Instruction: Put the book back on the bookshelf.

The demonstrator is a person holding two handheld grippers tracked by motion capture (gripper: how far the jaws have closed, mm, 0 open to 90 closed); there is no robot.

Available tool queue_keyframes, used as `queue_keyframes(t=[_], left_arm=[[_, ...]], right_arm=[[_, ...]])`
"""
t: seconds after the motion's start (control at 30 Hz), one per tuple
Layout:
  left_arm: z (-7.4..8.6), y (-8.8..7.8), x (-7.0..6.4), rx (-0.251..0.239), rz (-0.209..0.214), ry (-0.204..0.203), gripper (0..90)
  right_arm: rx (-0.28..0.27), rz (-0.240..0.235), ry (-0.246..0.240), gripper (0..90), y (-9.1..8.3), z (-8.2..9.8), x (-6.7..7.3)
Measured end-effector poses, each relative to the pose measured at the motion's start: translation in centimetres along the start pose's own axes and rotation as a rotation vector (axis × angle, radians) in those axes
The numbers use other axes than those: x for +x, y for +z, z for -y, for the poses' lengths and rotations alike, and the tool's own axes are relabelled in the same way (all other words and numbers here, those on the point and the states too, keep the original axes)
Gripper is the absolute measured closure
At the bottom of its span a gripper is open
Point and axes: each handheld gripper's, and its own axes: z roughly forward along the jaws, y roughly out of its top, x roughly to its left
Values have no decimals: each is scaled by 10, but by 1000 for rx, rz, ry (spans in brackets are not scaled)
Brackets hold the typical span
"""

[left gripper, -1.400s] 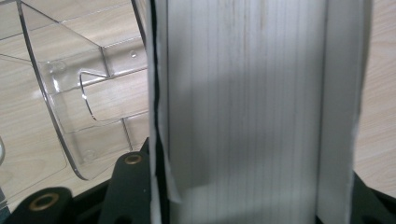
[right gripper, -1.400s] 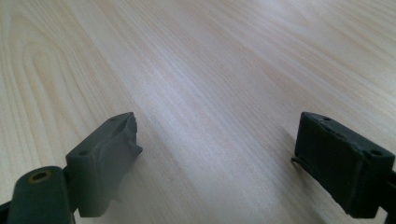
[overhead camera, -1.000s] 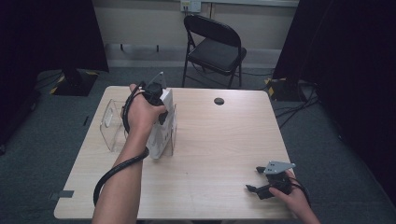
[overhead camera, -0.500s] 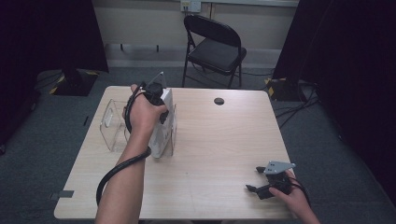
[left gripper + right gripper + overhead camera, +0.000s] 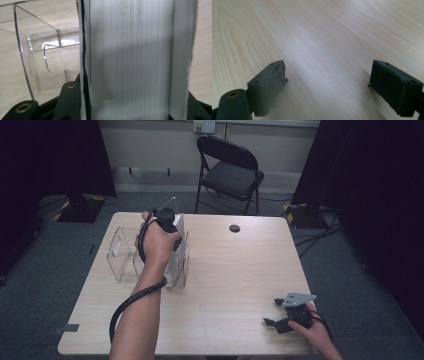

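Pale wood worktop (image 5: pixel 235 285) under me, grey carpet all round, a black folding chair (image 5: pixel 229 172) beyond the far edge. My left gripper (image 5: pixel 167 220) is over the far-left part of the worktop, clamped on a white book (image 5: pixel 176 262) — in the left gripper view its thick white block (image 5: pixel 132 57) sits squeezed between the jaws, page edges facing the camera. That book stands upright, right against the clear plastic holder (image 5: pixel 122 252), which sits on the book's left toward the left edge. My right gripper (image 5: pixel 280 312) rests low near the near-right corner, jaws spread wide over bare wood — nothing between them. A small dark disc (image 5: pixel 234 228) lies near the far edge, well apart from everything.
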Motion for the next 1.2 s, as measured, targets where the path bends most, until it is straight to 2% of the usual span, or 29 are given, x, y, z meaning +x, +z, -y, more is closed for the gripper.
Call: queue_keyframes(t=[0.2, 0.4, 0.43, 0.77, 1.2], left_arm=[[-1, 3, -1, 0, -3, -12, 530], [-1, 5, 0, 4, 0, -5, 529], [-1, 6, -1, -1, -7, -18, 529], [1, 7, -1, -7, -8, -28, 528], [2, 7, -1, -14, -8, -29, 524]], right_arm=[[0, 0, 0, 124, 0, 0, 0], [-1, -1, -1, 124, 0, 0, 0], [-1, -1, -2, 124, 0, 0, 0], [2, -2, 1, 124, 0, 0, 0], [-1, -2, -3, 124, 0, 0, 0]])
